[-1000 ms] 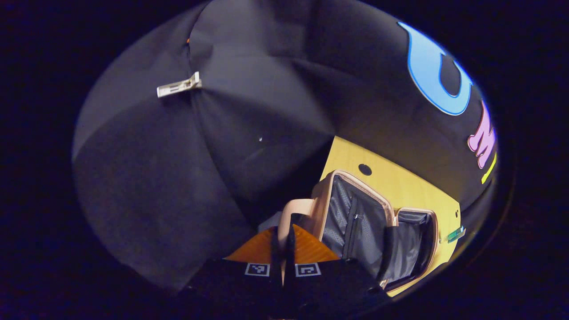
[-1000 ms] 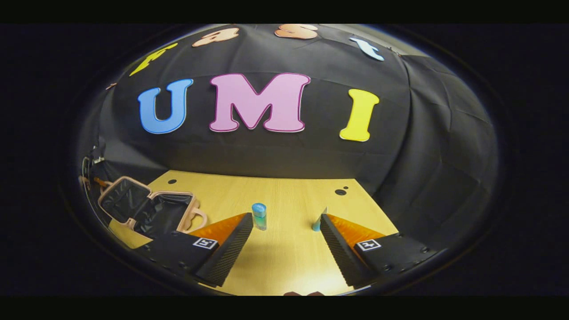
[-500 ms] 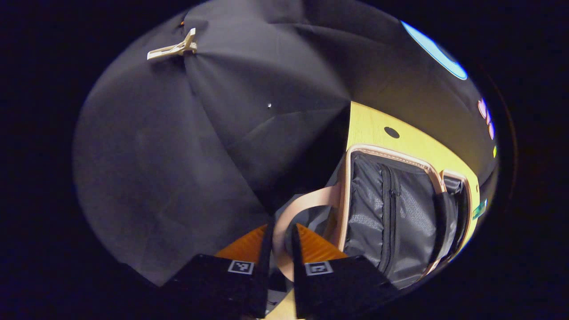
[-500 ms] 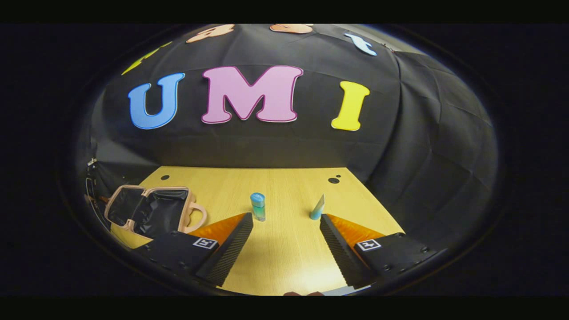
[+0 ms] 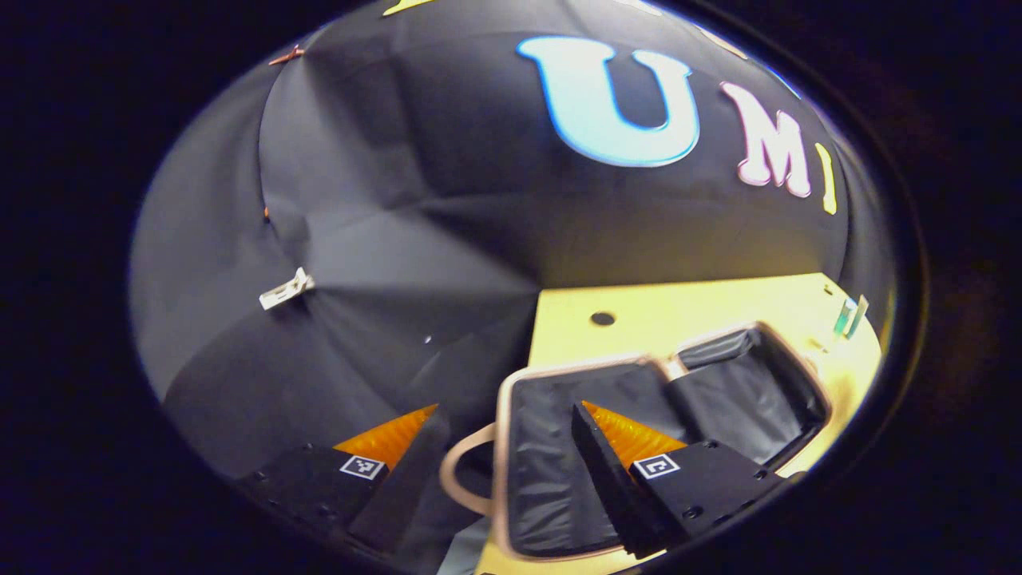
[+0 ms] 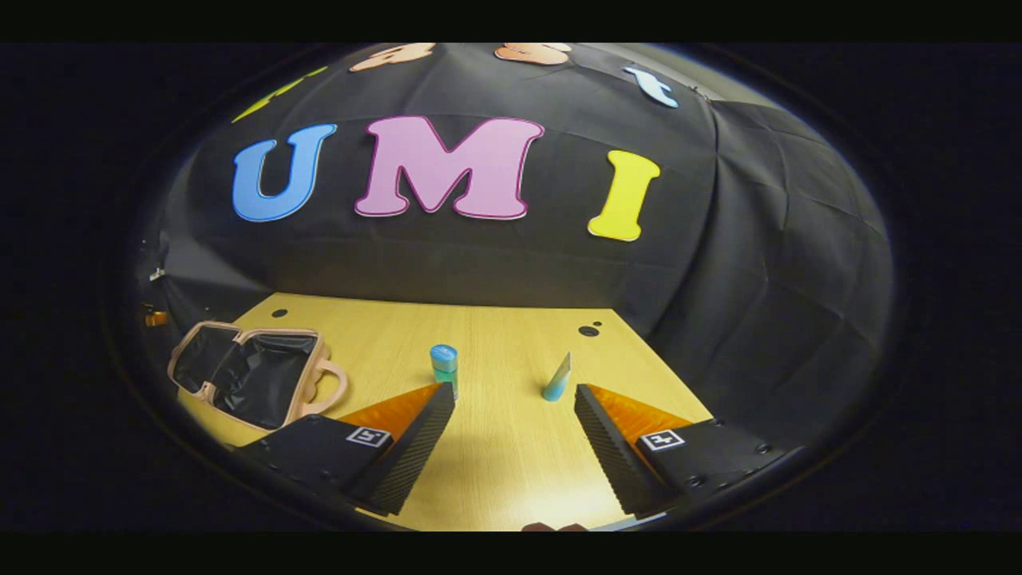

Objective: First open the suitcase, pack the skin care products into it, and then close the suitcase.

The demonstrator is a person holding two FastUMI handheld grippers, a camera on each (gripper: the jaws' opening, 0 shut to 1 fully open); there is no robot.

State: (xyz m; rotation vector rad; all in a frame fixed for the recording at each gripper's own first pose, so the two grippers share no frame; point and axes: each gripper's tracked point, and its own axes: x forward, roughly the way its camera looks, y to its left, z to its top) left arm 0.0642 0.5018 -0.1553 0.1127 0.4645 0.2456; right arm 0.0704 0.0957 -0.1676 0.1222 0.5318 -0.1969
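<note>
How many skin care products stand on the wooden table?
2: a round blue-capped green bottle near the table's middle, and a pale blue tapered tube to its right. None shows inside the open pink suitcase.

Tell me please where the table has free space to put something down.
Bare table lies between the bottle and tube, in front of both, and behind them to the wall. It is crowded at the left, where the open suitcase lies.
</note>
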